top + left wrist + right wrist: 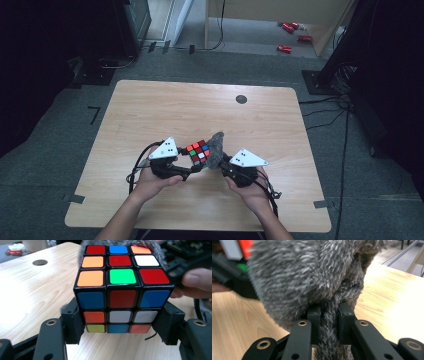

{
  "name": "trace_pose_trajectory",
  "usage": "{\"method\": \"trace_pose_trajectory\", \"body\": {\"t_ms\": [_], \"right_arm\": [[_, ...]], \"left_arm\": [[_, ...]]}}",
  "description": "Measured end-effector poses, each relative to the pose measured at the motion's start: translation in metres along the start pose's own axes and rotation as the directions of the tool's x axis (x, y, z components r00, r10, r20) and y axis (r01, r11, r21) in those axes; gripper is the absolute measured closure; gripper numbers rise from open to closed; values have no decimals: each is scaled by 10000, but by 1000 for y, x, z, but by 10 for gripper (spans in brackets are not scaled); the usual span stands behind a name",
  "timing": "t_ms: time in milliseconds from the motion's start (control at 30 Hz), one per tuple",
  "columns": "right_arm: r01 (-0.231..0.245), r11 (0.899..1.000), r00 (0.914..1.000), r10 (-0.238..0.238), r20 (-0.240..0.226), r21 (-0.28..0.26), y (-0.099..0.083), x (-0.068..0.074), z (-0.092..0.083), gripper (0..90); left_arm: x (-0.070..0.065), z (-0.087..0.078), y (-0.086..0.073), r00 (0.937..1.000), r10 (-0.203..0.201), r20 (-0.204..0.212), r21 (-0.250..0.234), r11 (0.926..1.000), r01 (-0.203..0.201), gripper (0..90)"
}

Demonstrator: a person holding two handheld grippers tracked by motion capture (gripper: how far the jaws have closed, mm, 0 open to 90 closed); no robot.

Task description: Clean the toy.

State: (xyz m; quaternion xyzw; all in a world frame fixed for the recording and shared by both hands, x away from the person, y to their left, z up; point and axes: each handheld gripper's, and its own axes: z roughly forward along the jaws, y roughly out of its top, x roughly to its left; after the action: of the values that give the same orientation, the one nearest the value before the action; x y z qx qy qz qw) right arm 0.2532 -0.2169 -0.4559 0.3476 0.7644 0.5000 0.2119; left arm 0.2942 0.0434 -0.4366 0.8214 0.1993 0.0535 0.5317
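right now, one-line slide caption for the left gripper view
Left gripper clamps a scrambled puzzle cube above the wooden table.

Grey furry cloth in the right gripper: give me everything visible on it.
The grey furry cloth looks like soft plush with a long, fluffy pile, grey with lighter tips. It is bunched into a rounded wad, and a narrower gathered part runs down between the jaws of the right gripper, which pinch it. It is held above the wooden table, pressed against the far side of the puzzle cube.
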Motion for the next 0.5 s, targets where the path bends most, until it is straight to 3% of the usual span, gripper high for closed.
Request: {"method": "trace_pose_trajectory", "body": {"t_ms": [133,233,400,500], "right_arm": [[244,9996,9996,-243,117,-162,4,3,-4,772],[257,9983,9995,-246,206,-527,7,-1,-7,770],[44,9996,10000,-43,33,-269,-1,-5,-2,770],[146,9999,9998,-146,-113,-19,-3,-2,1,770]], "left_arm": [[1,1,-1,9999,-44,146,68,10000,43,351],[-7,7,0,9986,262,453,273,9993,-275,351],[-6,6,0,9997,153,204,300,9994,-159,351],[-1,1,0,10000,3,80,179,9998,-4,351]]}}
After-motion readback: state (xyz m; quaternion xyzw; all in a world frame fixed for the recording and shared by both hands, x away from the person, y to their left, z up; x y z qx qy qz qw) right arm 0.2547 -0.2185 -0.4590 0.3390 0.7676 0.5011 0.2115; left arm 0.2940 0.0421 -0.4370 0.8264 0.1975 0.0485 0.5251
